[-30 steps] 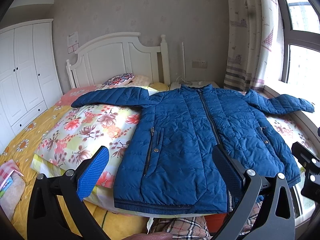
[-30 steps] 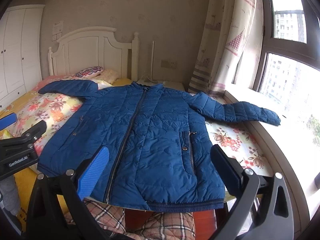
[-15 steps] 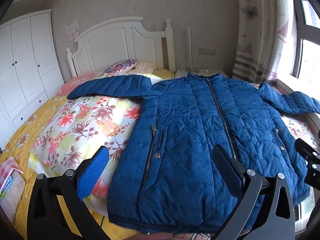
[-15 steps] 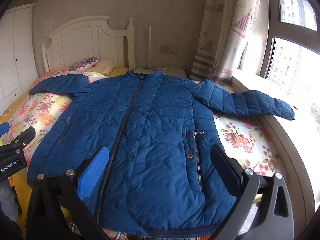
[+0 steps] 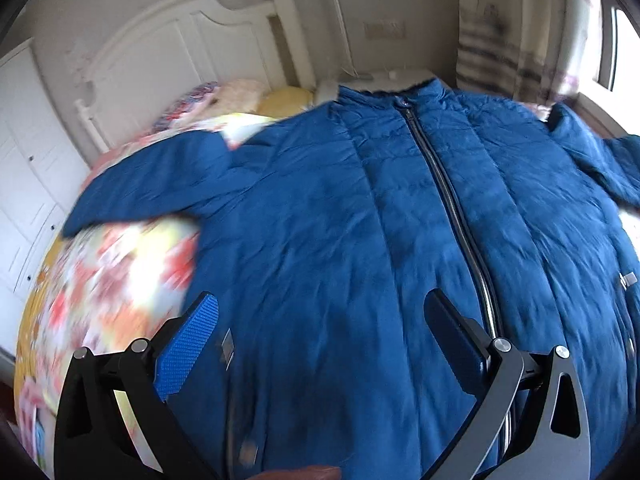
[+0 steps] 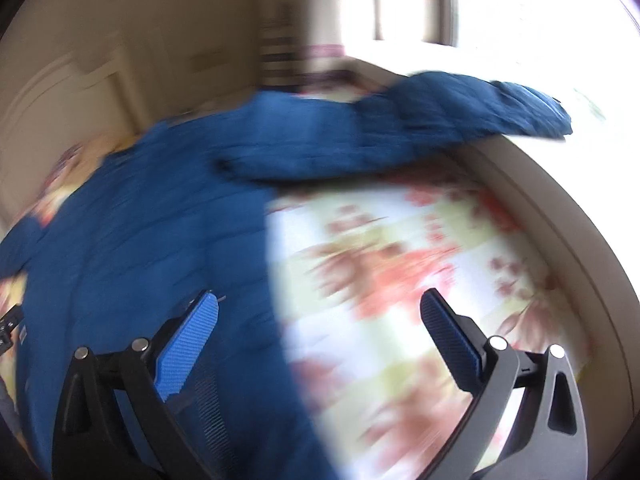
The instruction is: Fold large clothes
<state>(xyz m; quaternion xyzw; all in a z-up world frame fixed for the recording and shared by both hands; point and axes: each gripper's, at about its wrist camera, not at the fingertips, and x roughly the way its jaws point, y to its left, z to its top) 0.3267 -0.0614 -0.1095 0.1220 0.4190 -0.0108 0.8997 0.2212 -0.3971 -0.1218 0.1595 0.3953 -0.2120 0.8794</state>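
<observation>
Looking along the left gripper, its fingers were spread wide, gripping nothing, above the blue quilted jacket lying flat on the floral bedspread; the zipper ran just beyond the right finger. In the blurred right wrist view, the right gripper was likewise spread and empty, jacket edge between its fingers, one sleeve stretched ahead.

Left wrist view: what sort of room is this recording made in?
A home bedroom, most likely: a white headboard behind a bed with a floral cover, pillows at its head, and a white wardrobe alongside. A blue jacket lies spread on top.
</observation>
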